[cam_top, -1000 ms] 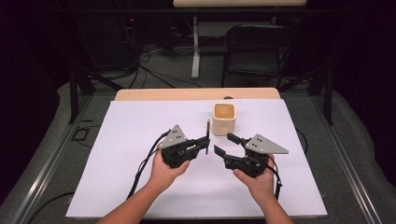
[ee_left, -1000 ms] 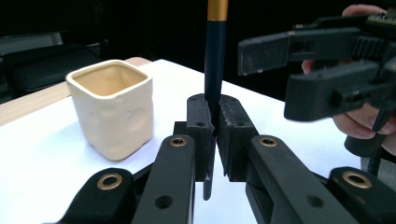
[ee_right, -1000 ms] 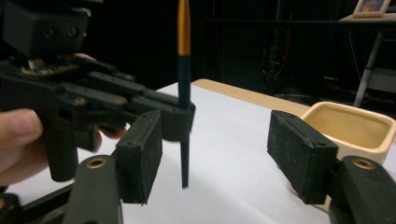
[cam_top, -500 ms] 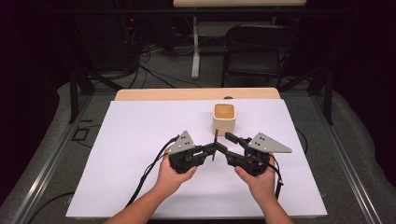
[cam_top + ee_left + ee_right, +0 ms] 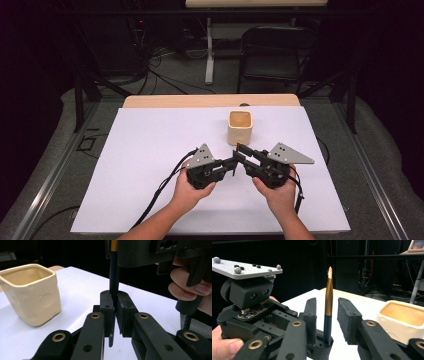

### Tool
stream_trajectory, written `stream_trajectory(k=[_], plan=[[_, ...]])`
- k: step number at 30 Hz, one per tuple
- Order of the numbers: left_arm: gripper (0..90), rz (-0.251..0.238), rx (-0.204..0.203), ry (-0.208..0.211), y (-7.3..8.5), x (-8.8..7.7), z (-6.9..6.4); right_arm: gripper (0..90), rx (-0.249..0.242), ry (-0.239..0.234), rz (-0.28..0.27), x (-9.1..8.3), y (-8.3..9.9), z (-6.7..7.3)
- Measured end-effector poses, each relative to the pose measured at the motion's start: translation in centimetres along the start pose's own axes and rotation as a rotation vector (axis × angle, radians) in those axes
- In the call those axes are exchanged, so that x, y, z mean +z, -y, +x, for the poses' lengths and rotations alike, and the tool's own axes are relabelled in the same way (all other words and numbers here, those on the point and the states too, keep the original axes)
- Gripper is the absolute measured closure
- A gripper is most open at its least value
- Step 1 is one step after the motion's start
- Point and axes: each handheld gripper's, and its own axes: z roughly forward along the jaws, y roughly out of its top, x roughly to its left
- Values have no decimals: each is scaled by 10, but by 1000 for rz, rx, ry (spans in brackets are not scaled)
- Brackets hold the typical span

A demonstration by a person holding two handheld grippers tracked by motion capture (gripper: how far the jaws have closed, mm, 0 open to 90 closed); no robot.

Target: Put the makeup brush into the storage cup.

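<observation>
A cream square cup [image 5: 240, 127] stands upright on the white sheet [image 5: 150, 150] that covers the table, toward the far edge and right of the middle. Its mouth is open and its inside looks tan. In the left gripper view the cup [image 5: 32, 293] shows shallow round dents in its sides. Beyond the sheet's far edge a strip of bare wooden tabletop [image 5: 210, 101] shows. Behind the table a dark folding chair [image 5: 277, 55] stands on the grey floor, with a pale table leg [image 5: 210, 50] just left of it and black cables [image 5: 160, 75] lying loose on the floor. A dark metal frame [image 5: 82, 90] stands off the table's far left corner.
</observation>
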Motion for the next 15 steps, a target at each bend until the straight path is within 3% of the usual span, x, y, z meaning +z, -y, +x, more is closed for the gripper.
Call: stream_trajectory(k=[15], plan=[[837,8,10,4,1,1,-1,771,25,-6,10,-1,0,-2]])
